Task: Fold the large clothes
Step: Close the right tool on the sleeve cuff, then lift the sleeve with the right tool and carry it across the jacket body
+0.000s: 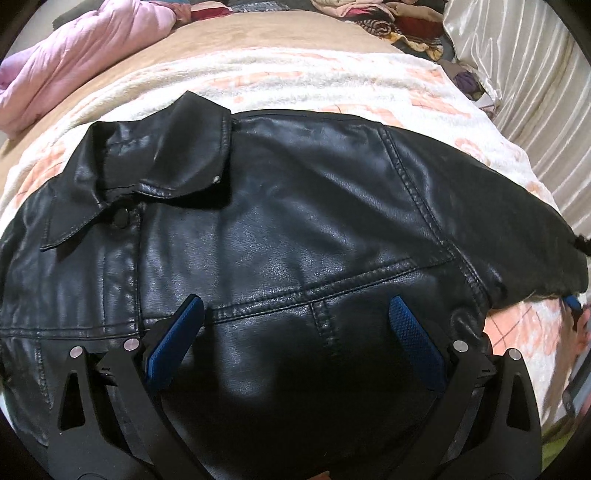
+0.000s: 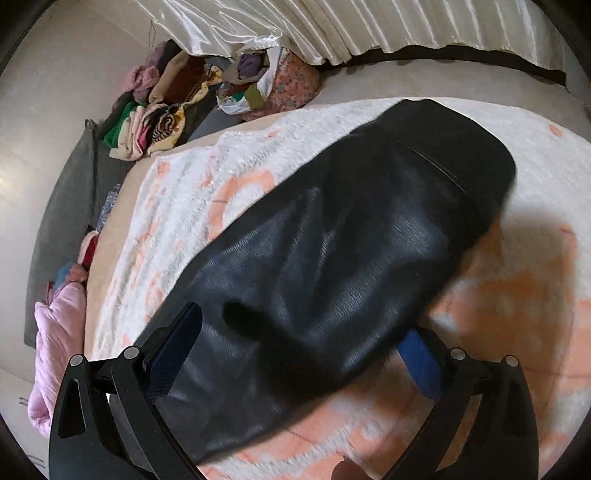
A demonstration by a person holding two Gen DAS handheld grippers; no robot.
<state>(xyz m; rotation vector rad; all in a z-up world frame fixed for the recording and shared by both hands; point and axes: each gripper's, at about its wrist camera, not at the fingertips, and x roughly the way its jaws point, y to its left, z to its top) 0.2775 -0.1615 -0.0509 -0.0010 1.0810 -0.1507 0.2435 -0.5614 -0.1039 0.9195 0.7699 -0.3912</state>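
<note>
Left gripper [image 1: 295,306] fingers wide — over black jacket [image 1: 280,221], gripping nothing.

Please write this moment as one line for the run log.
left claw: open over jacket | right claw: open around sleeve | blanket underneath

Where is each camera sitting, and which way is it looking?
Left wrist: sits on the left gripper, looking along its open fingers, down over the black jacket and its collar.
Right wrist: sits on the right gripper, looking along the jacket's sleeve, which passes between its fingers.
Shared: jacket, white and orange blanket, pink quilt, satin curtain.
</note>
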